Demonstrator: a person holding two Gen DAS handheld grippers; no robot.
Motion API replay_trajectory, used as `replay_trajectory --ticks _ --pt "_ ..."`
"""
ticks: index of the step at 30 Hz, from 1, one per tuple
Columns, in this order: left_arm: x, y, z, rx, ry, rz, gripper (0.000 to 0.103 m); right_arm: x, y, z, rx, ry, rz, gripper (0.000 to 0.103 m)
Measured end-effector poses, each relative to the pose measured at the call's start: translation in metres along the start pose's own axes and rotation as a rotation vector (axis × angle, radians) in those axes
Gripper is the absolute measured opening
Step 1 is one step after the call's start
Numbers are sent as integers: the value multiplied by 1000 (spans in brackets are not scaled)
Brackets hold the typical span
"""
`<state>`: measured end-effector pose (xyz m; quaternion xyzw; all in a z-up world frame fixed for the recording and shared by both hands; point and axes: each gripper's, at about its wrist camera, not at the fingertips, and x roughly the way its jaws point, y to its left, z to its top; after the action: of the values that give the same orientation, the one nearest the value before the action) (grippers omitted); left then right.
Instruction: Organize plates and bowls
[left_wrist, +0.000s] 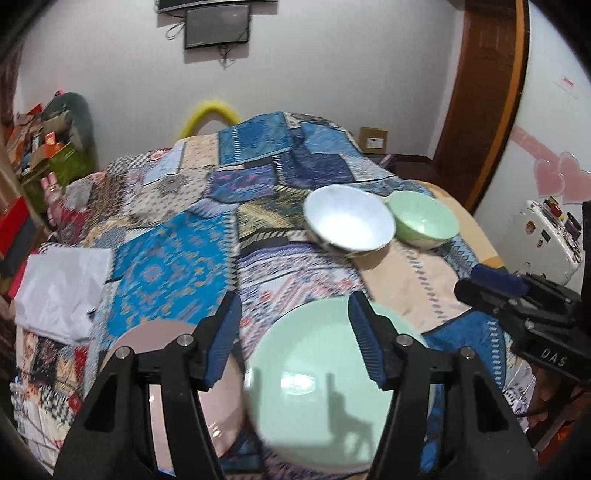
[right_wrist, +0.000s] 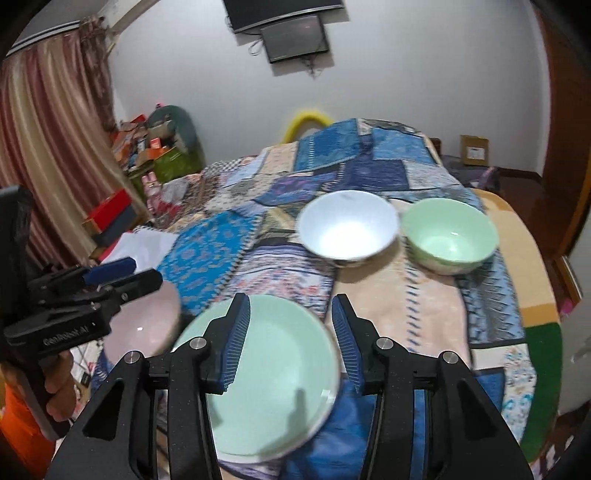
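Patchwork bedding (left_wrist: 177, 258) in blues and creams covers the bed that serves as the work surface, and the green plate (right_wrist: 266, 376) at its near edge is the landmark. A pink plate (right_wrist: 147, 321) lies touching or just overlapping that green plate on its left. Beyond the green plate and to its right sit a white bowl (right_wrist: 347, 225) and a green bowl (right_wrist: 450, 236), rims almost touching, the green bowl further right.

Both claws hang above the green plate with nothing between their pads. The left gripper (left_wrist: 295, 339) stands well open over the seam between the two plates; the right gripper (right_wrist: 291, 339) is parted more narrowly over the green plate's far rim.

If the bowls are to be nested, the right gripper is likely the nearer: they lie ahead of it and to its right.
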<state>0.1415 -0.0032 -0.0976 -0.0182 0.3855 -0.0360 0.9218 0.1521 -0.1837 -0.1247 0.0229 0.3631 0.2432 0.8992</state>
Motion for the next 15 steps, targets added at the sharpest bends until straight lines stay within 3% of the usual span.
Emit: replay_trajectory --ticks 7,15 --pt "39 -28 22 28 22 -28 60 7 -38 1 57 10 -36 43" --pt "89 -36 36 20 76 -33 60 32 -59 4 81 44 -41 43"
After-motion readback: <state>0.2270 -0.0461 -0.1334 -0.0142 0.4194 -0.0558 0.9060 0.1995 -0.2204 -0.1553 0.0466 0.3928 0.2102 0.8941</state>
